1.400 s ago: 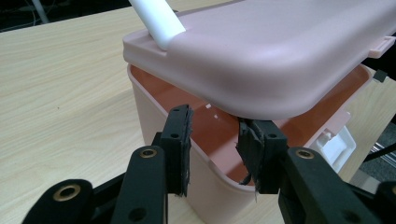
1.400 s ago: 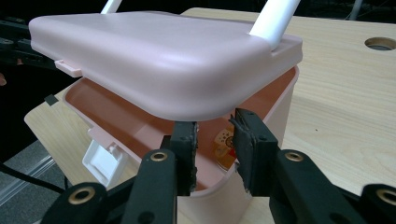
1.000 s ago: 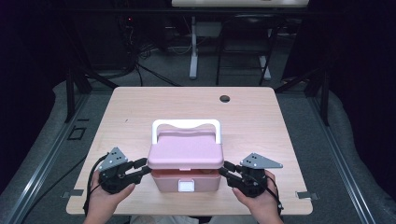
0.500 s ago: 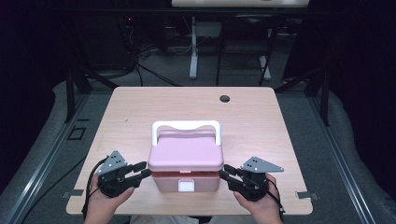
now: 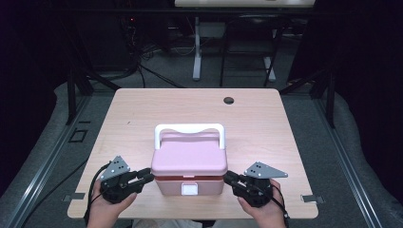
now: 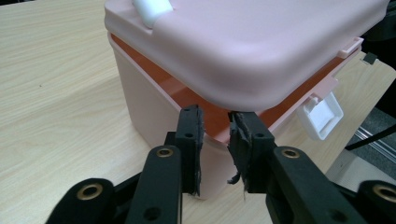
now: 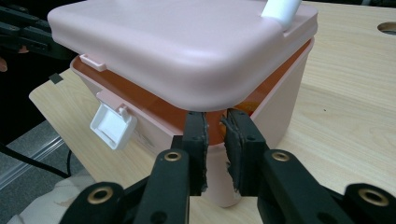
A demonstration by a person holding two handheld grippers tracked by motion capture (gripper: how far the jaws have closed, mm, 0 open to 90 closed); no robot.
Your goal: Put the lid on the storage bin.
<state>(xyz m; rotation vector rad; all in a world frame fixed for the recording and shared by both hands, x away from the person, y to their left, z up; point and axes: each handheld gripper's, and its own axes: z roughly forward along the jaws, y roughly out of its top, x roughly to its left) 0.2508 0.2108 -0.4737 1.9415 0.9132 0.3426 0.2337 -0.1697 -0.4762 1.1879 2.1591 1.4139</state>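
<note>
We found the pink box [image 5: 189, 171] standing at the near middle of the bench [image 5: 266, 123], with its white handle [image 5: 190, 129] folded toward the far side and its white latch [image 5: 190, 189] unfastened on the near face. The lid [image 6: 252, 42] sat slightly raised, exposing an orange band beneath its edge. The left gripper [image 5: 142, 176] lay just left of the box and the right gripper [image 5: 230, 178] just right of it, each pointing inward along the box's long left-to-right axis, so both stood equally near. In the left gripper view, the jaws had just been closing; they stood narrowly apart at the near left lid corner, with no part of the box clamped between them. In the right gripper view, the jaws had likewise just been closing to a narrow gap under the near right lid corner, holding nothing. We judged that the coming move depended on both tips lying below the lid rim, ready to push upward.
</note>
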